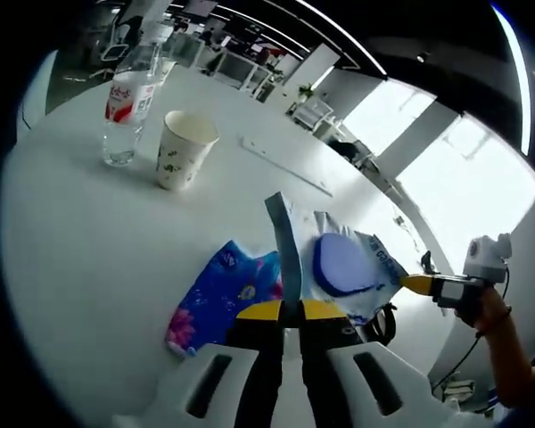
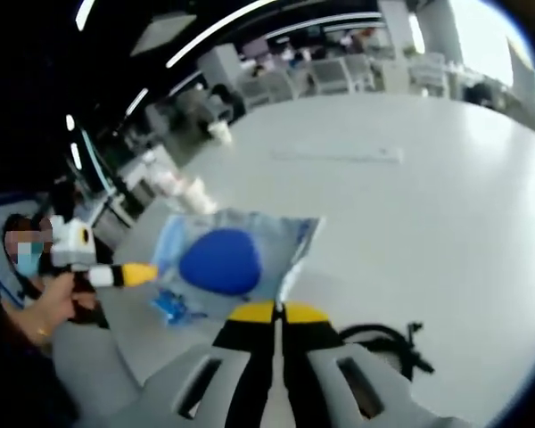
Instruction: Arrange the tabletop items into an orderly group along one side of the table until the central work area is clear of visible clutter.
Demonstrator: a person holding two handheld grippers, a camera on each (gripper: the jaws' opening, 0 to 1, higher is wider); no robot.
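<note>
Both claws (image 1: 283,314) (image 2: 276,312) are closed on the wipes pack (image 1: 352,263); carry it level toward the cup (image 1: 183,147) without tugging apart.

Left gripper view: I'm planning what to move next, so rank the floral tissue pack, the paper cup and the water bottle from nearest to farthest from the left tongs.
1. Floral tissue pack: lies on the table just left of the left tongs.
2. Paper cup: upright, farther up and left.
3. Water bottle: upright just beyond the cup, farthest left.
</note>
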